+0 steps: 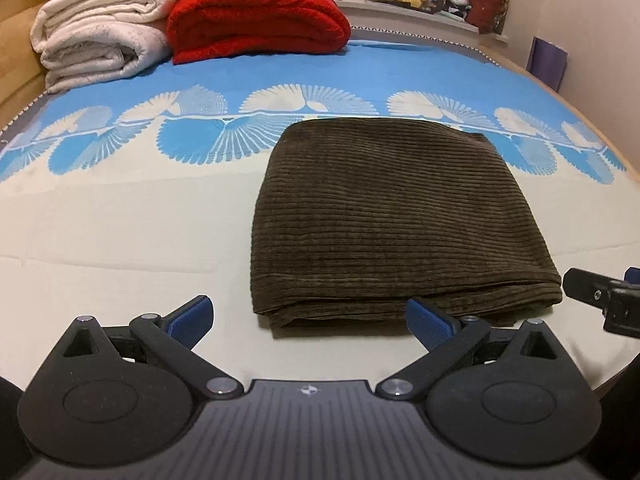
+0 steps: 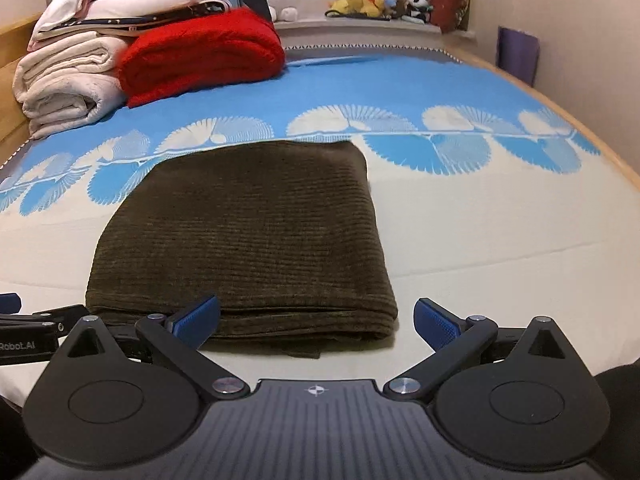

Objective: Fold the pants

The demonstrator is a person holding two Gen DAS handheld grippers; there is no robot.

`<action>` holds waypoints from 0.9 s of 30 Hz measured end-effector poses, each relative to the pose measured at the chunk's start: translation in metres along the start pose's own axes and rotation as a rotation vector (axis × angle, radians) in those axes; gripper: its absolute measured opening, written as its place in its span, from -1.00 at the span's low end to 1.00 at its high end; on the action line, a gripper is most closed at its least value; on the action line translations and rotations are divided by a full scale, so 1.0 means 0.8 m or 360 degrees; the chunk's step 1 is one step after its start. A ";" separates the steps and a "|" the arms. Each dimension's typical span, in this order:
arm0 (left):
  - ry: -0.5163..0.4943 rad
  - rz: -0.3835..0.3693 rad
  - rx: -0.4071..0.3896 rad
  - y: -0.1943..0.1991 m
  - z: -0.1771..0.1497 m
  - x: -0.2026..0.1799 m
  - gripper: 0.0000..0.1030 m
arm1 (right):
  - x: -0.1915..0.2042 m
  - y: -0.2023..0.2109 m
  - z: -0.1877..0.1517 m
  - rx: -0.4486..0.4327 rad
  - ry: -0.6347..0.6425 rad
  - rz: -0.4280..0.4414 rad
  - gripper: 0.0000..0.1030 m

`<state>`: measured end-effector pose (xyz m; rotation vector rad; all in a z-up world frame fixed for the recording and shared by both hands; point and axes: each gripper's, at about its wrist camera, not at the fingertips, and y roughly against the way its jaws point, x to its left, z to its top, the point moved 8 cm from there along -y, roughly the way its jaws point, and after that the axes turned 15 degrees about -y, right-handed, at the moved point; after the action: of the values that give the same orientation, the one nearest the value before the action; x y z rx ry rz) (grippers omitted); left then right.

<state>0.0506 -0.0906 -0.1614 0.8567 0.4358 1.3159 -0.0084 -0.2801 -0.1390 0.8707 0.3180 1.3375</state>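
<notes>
The folded pants [image 1: 404, 220] lay on the bed [image 1: 120, 232], ahead of both grippers. The left gripper [image 1: 310, 318] stood with jaws wide apart, empty, just short of the near left edge of the pants; the right gripper [image 2: 318, 320] likewise spread, empty, at the near right corner. The pants formed a compact rectangle of dark olive-brown corduroy, ribs running crosswise, layers stacked at the near edge.

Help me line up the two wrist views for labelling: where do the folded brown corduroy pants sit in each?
Left wrist view: folded brown corduroy pants lie right of centre on the bed.
Right wrist view: the pants lie left of centre.
Shared landmark: red blanket, upper left in both.
</notes>
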 end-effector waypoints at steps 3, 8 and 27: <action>0.0018 0.0000 -0.0009 -0.001 0.002 -0.001 0.99 | 0.003 -0.003 -0.001 0.0000 0.0030 0.0006 0.98; 0.0014 -0.0003 -0.0035 -0.003 0.006 -0.002 0.99 | 0.005 -0.004 -0.002 -0.0025 0.0089 -0.0005 0.98; -0.0021 0.0004 -0.0110 0.007 0.010 -0.006 0.99 | 0.003 0.005 0.006 -0.0092 0.0083 0.0014 0.98</action>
<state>0.0516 -0.0971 -0.1528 0.8079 0.3769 1.3194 -0.0074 -0.2797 -0.1327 0.7905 0.3148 1.3727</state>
